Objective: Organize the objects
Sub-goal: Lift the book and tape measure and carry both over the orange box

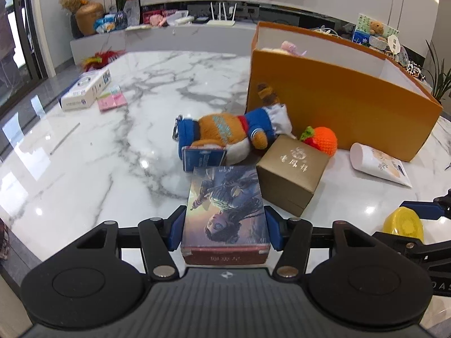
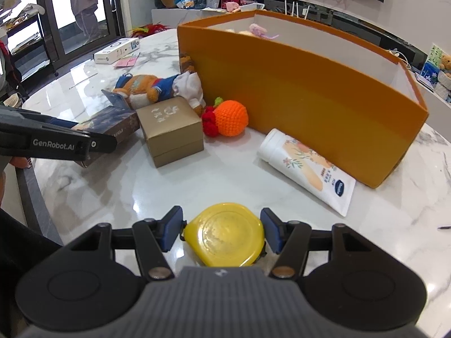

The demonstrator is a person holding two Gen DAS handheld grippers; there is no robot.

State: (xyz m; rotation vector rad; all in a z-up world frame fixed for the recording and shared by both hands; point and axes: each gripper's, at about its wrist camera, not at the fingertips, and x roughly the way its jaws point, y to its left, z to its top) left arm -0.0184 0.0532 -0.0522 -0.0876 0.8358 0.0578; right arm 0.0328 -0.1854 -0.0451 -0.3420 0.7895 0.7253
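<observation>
My left gripper (image 1: 225,226) clamped on the picture box (image 1: 224,211), gold box (image 1: 291,173) just right, bare marble table (image 1: 84,163) left, my right gripper (image 2: 222,232) pinching yellow tape measure (image 2: 225,233), orange bin (image 2: 304,104) beyond, open tabletop between.

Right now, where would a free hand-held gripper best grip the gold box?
Probably the gold box across its two flat upright side walls, coming from above. It sits upright and squarish; the card box and crocheted orange crowd it.
</observation>
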